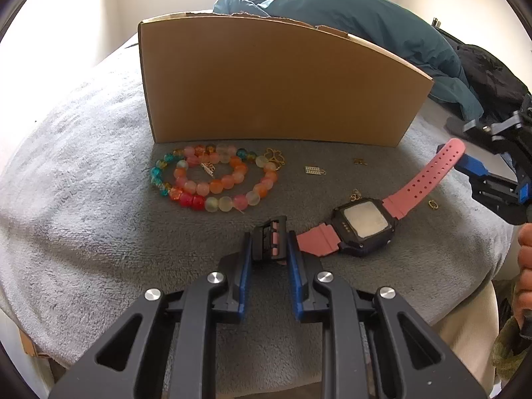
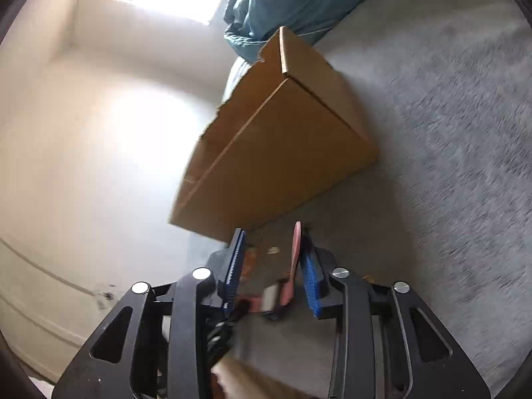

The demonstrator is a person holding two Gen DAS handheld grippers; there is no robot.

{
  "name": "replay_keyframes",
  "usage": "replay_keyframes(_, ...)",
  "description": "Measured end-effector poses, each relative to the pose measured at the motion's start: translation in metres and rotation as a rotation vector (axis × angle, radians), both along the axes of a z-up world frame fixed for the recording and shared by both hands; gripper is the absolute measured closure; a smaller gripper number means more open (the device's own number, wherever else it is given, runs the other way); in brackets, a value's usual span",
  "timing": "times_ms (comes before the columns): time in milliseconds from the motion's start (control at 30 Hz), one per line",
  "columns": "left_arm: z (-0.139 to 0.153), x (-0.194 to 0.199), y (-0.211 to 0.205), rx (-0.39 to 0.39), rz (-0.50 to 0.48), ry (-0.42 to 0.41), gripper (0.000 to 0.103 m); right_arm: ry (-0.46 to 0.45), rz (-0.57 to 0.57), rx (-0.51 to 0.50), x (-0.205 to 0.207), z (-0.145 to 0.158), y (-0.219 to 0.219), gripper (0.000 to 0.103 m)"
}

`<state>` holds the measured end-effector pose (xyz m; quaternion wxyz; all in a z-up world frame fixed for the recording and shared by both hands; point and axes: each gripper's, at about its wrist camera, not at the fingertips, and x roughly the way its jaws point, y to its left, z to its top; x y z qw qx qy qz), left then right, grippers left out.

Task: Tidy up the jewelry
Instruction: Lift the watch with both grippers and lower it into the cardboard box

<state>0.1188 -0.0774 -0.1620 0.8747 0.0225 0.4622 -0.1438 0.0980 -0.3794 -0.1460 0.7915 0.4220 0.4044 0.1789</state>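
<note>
**Both grippers on the watch, one at each strap end**

Left wrist view first: the left gripper [image 1: 270,244] sits narrow, its blue-padded fingers [image 1: 245,262] clamped on the black buckle end of the pink-strapped digital watch with the dark square case [image 1: 364,229]. The watch lies on the grey fleece blanket [image 1: 99,206], its long axis running from the fingers out toward two o'clock. At that far end the holed pink strap tip lifts off the blanket and meets the right gripper [image 1: 465,163], coming in from three o'clock. At eleven o'clock from the left fingers lies the coiled string of pink, orange and teal glass beads [image 1: 212,179], with small gold charms [image 1: 314,170] scattered toward one o'clock. Behind them all, at twelve, stands the plain brown cardboard box [image 1: 272,83], with a rumpled teal duvet [image 1: 349,10] beyond.

Right wrist view now, and it is blurred. The right gripper [image 2: 271,259] shows a clear gap between its fingers; the strap stands edge-on against the right-hand pad [image 2: 311,272] only, so it is not pinched. The watch case is a blur low between the fingers. The box [image 2: 276,153] looms at twelve.

The call: the strap runs straight between the two grippers, left end secured, right end loose, so the right fingers need to close across the strap's flat face before any lift toward the box.
</note>
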Motion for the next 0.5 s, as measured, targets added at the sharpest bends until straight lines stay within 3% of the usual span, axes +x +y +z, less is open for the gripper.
replay_keyframes(133,0.0,-0.003,-0.002,0.012,0.002,-0.009,0.084,0.038,0.005,-0.16,0.012,-0.003,0.009,0.083)
replay_keyframes(233,0.002,-0.005,-0.007,0.022,0.002,-0.017,0.084,0.049,-0.001,-0.205,0.013,-0.003,0.012,0.099)
replay_keyframes(500,0.044,-0.022,-0.003,-0.056,-0.013,-0.093,0.086,-0.105,0.026,-0.325,-0.004,0.056,0.039,0.102)
